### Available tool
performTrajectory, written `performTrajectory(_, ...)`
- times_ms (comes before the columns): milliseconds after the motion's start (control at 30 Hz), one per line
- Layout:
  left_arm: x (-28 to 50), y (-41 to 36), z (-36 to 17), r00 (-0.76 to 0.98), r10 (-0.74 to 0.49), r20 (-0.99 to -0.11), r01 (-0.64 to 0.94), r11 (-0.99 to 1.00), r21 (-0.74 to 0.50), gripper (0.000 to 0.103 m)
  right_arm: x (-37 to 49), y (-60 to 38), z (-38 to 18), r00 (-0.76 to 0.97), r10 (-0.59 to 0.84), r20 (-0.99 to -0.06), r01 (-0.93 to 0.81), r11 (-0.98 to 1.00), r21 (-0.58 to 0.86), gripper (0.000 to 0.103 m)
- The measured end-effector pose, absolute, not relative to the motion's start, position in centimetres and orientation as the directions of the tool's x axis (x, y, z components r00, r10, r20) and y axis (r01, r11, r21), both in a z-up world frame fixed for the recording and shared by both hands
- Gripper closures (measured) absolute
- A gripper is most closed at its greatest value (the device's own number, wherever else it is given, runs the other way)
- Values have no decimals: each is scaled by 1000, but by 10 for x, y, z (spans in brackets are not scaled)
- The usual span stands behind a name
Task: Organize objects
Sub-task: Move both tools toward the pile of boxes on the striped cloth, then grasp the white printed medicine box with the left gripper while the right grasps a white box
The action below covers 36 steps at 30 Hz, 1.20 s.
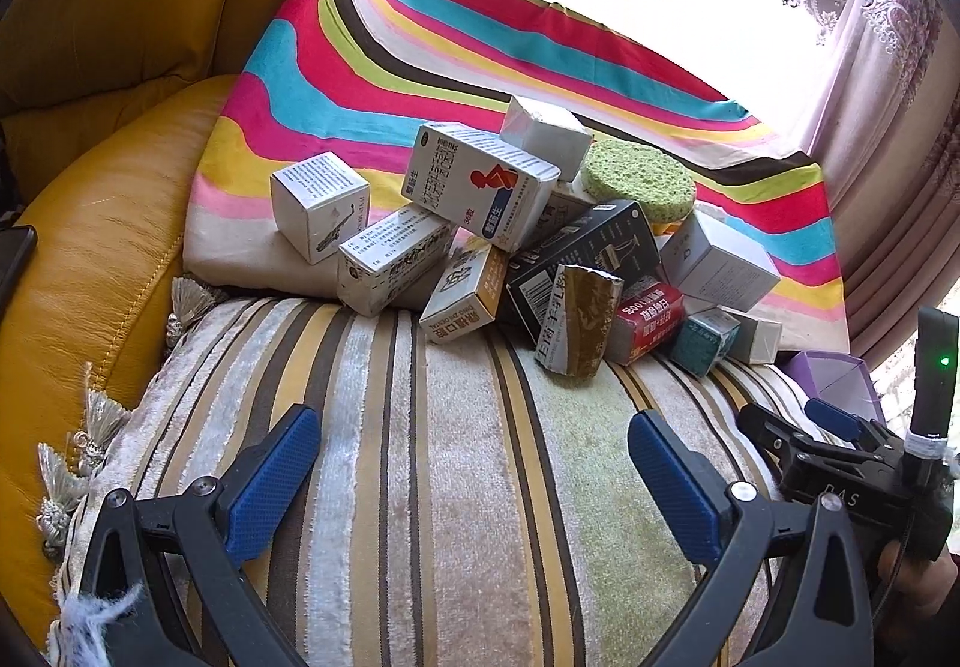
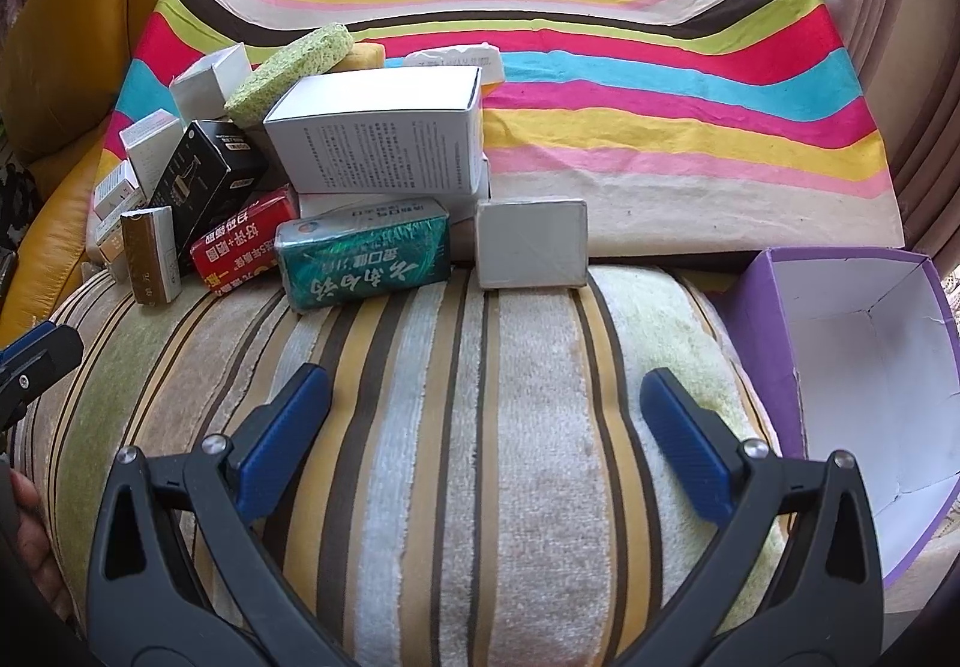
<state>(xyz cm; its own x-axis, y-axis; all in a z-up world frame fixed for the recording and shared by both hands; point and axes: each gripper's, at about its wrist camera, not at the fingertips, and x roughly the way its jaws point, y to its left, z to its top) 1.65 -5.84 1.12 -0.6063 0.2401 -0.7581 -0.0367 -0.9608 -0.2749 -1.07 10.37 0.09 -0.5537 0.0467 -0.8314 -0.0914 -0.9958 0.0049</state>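
i held both the left gripper (image 1: 474, 463) and right gripper (image 2: 486, 427) wide and empty over the striped cushion (image 2: 480, 397); the boxes (image 2: 372, 144) sat heaped ahead, the purple box (image 2: 774, 319) to their right.

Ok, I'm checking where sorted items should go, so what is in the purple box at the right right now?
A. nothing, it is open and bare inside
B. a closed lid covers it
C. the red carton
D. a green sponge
A: in the right wrist view the purple box shows only its bare white floor and walls, while the green sponge and red carton sit in the pile on the striped cushion.
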Motion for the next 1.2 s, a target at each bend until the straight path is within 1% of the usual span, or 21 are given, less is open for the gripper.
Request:
performTrajectory(233,21,-70,21,-623,320,-714,-53,-927,-370,0,-13,114,-1,-554,-7,-832,-71,-996,56,0)
performTrajectory(500,6,-72,31,-640,335,-692,-86,-926,-369,0,-7,127,4,-612,-60,-789,-87,-986,142,0)
performTrajectory(633,-5,-73,41,-667,334,-666,-129,-932,-338,0,-4,134,11,-660,-61,-749,-122,-975,187,0)
performTrajectory(833,-39,-68,53,-693,318,-647,-194,-946,-258,0,-6,124,31,-721,-22,-693,-121,-980,157,0)
performTrajectory(1100,-86,-64,51,-648,317,-693,-304,-941,-147,0,-23,120,40,-744,4,-669,-138,-979,148,0)
performTrajectory(1200,-98,-64,44,-620,326,-714,-336,-932,-134,0,-32,115,44,-748,6,-663,-134,-981,142,0)
